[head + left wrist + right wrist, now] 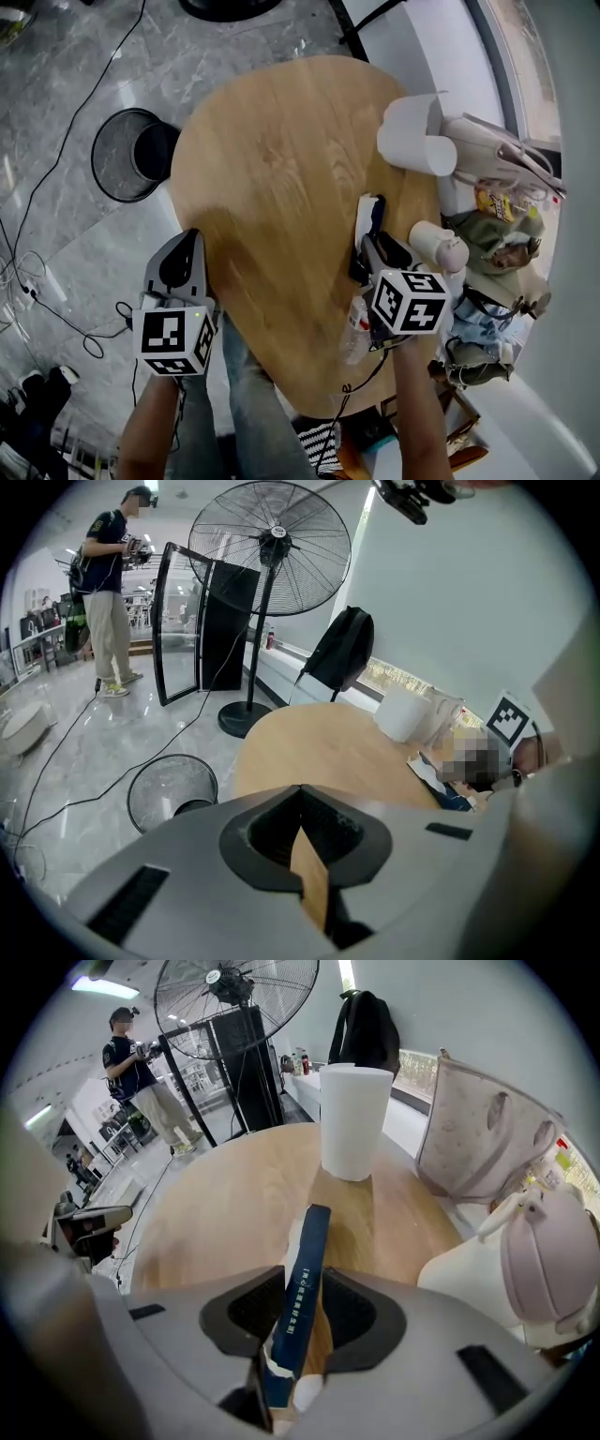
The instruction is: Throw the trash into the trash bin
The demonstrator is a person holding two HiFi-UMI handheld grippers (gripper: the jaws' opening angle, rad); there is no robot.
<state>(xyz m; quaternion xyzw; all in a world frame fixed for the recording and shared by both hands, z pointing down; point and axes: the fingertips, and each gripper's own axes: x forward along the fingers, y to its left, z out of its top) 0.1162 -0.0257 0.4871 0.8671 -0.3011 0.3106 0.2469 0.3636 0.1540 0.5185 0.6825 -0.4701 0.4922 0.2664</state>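
A flat dark blue carton (307, 1251) with torn white edges stands on edge between the jaws of my right gripper (305, 1283), which is shut on it. In the head view this carton (367, 217) sticks out ahead of the right gripper (367, 246), low over the right side of the round wooden table (272, 169). My left gripper (190, 239) hangs at the table's left edge, shut with nothing in it; the left gripper view shows only a sliver of table wood behind the left gripper (300, 794). The black mesh trash bin (131, 155) stands on the floor left of the table and shows as the bin (172, 789) ahead of the left gripper.
A white paper roll (417, 136) stands at the table's far right, and a pale pink kettle (439, 246) sits just right of the carton. Bags (506, 155) lie beyond the right edge. Cables cross the grey floor. A standing fan (272, 550) and a person (108, 592) are farther off.
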